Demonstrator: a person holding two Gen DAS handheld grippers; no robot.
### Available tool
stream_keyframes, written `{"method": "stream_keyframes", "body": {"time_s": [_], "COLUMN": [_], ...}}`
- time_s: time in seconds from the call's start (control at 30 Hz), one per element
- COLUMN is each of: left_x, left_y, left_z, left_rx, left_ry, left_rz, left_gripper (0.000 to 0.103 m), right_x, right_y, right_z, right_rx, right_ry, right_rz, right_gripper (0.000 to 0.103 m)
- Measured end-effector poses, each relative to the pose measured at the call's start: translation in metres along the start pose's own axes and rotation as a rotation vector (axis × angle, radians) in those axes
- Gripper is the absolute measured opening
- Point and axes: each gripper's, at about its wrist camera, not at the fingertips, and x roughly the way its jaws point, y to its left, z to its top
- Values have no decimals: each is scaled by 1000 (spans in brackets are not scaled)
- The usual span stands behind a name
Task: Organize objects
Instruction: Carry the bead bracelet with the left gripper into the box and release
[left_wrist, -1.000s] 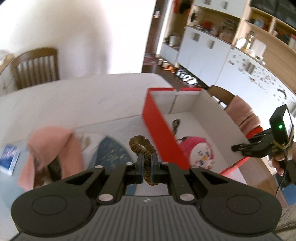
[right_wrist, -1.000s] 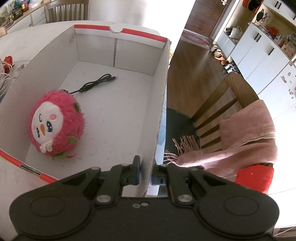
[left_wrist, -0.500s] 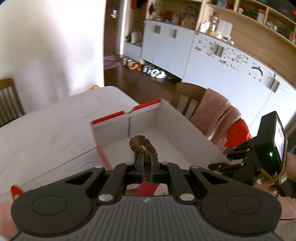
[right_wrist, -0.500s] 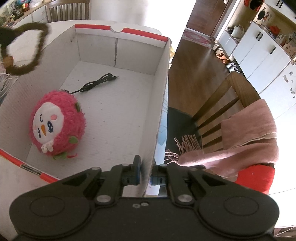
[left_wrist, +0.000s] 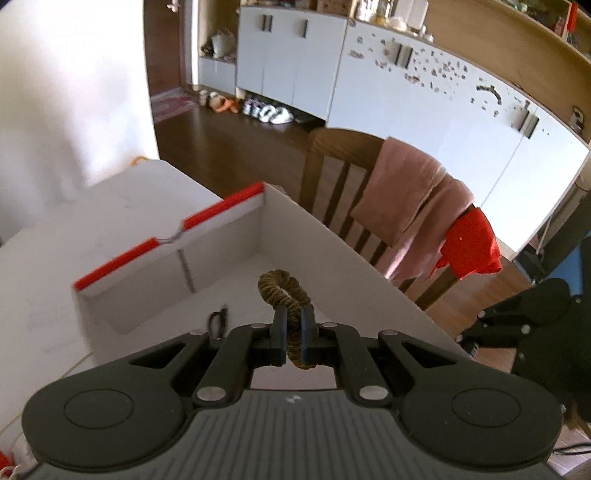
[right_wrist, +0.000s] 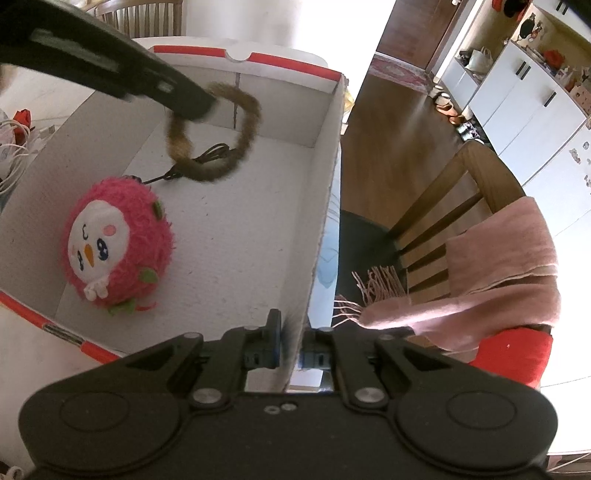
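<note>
The left gripper (left_wrist: 293, 338) has its jaws pinched on a brown scrunchie (left_wrist: 286, 295), a soft ruched fabric ring of olive-brown colour with a tightly gathered, ribbed surface. In the left wrist view the loop stands upright out of the fingers, its upper arc curling toward 12 o'clock and its lower end hanging just below the pads. In the right wrist view the same scrunchie (right_wrist: 218, 136) hangs as an open, slightly blurred loop from the left gripper's tip (right_wrist: 192, 105), which reaches in from 10 o'clock; the ring is in the air above the inside of the box, over the far half of its floor.

The box (right_wrist: 321, 206) is a white cardboard one with a red-edged rim, open at the top, on a white table (left_wrist: 74, 236). On its floor lie a thin black cable (right_wrist: 207, 157), partly behind the hanging ring, and a round pink plush toy (right_wrist: 116, 245) with a white face, an orange beak and small green leaves, at 9 o'clock in the right wrist view.

The right gripper (right_wrist: 291, 345) has its jaws clamped on the box's right-hand wall at the near corner, the cardboard edge running between the pads.

Past the box stands a wooden chair (right_wrist: 454, 192) draped with a pink fringed scarf (right_wrist: 491, 273) and a red cloth (right_wrist: 517, 354).
</note>
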Motion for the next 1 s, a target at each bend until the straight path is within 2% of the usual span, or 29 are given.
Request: {"method": "stream_keyframes", "body": {"time_s": [0.4,0.6,1.0], "left_x": [74,94,110], "left_y": [-5,1,12], "left_z": [6,1,-8], "left_rx": [22,17,-1], "left_ry": [145,214,298], "left_rz": [-34,-33,-8], "left_gripper": [5,6,6], "right_x": [2,2,4], "right_y": [-5,-8,-7], "right_z": [1,0,0], "right_rx": [16,24,25], "right_ry": [7,9,12], "right_rz": [18,25,23], "right_gripper": [6,6,6]}}
